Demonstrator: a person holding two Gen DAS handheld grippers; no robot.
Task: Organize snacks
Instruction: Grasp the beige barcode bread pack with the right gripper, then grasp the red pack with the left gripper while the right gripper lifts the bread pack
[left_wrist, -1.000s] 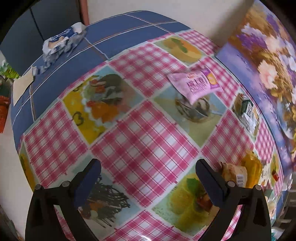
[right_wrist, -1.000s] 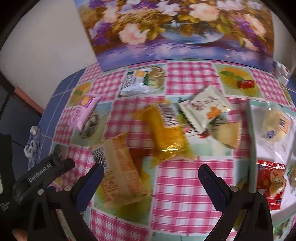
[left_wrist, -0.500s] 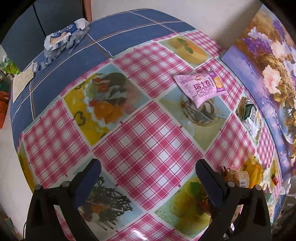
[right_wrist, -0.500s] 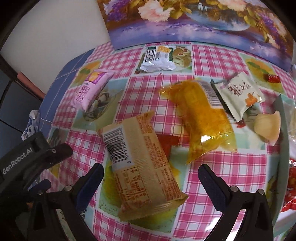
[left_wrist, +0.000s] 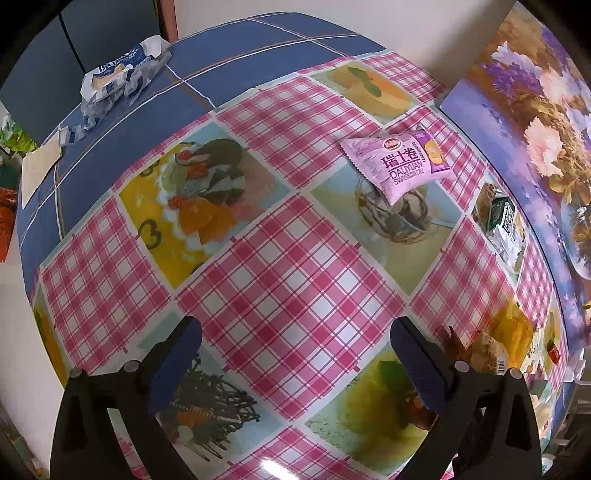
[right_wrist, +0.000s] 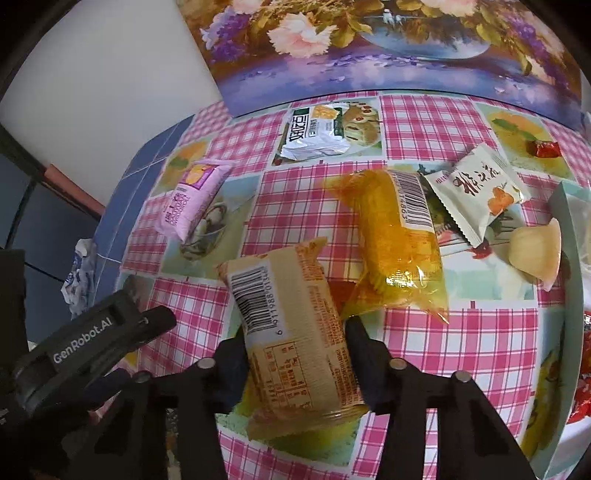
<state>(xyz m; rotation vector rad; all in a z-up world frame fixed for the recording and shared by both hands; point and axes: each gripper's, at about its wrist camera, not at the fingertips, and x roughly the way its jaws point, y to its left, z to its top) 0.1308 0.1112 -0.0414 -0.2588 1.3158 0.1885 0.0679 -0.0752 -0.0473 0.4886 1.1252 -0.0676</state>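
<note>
My right gripper (right_wrist: 295, 336) is shut on a tan barcoded snack pack (right_wrist: 291, 328) lying on the checked tablecloth. Beyond it lie a yellow clear-wrapped snack (right_wrist: 399, 243), a white sachet (right_wrist: 476, 192), a green-and-white pack (right_wrist: 317, 133) and a pink Swiss roll pack (right_wrist: 188, 199). My left gripper (left_wrist: 295, 354) is open and empty over the cloth; the pink pack (left_wrist: 399, 162) lies far ahead to its right. The left gripper's body (right_wrist: 92, 332) shows at the right wrist view's lower left.
A flower painting (right_wrist: 388, 48) leans on the wall at the table's back. A pale tray (right_wrist: 569, 295) with snacks stands at the right edge. A crumpled blue-and-white wrapper (left_wrist: 118, 74) lies at the far left corner. A red candy (right_wrist: 543, 147) lies back right.
My right gripper moved forward over the tan pack and closed on it. My left gripper shifted only slightly and stays open.
</note>
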